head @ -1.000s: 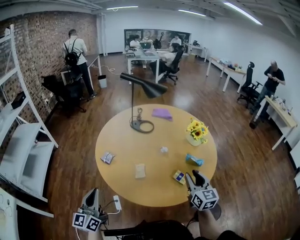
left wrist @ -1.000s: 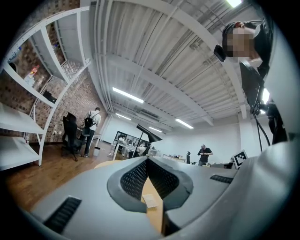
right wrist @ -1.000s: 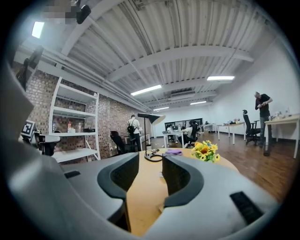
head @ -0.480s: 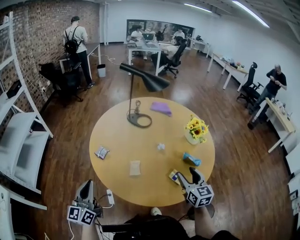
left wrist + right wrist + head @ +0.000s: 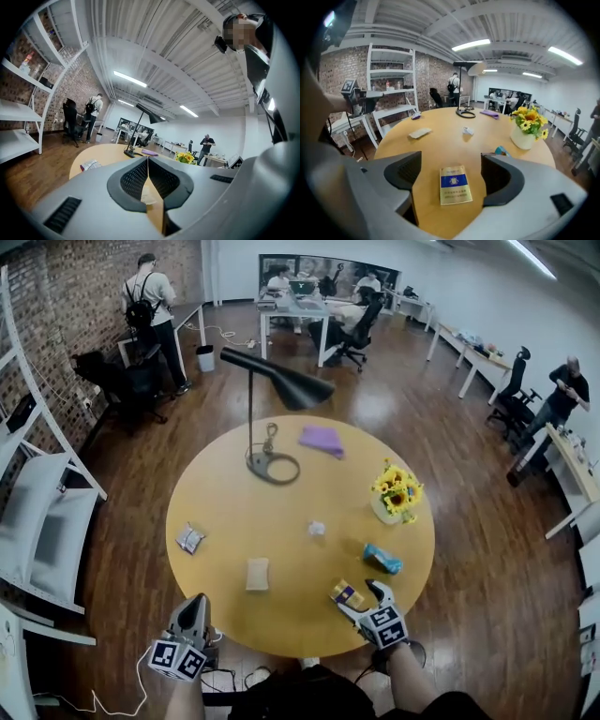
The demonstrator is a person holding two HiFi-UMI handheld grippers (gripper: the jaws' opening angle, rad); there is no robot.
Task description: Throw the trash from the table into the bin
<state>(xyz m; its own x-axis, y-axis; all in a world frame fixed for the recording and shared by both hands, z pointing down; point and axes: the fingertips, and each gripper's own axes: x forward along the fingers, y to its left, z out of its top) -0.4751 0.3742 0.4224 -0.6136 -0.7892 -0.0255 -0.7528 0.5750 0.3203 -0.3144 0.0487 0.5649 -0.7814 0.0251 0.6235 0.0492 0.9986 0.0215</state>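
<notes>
Right gripper view: right gripper [image 5: 451, 161] spread wide, jaws just opened, straddling but not touching the blue-and-yellow packet [image 5: 454, 185]. Packet flat on the table [image 5: 440, 117], nearer the person than the flower vase [image 5: 524, 136]. Left gripper [image 5: 148, 171] clenched on nothing, well left of the vase, off the table's rim. Likely trouble: closing too high and skating over so thin a packet, or nudging it off the near edge.
</notes>
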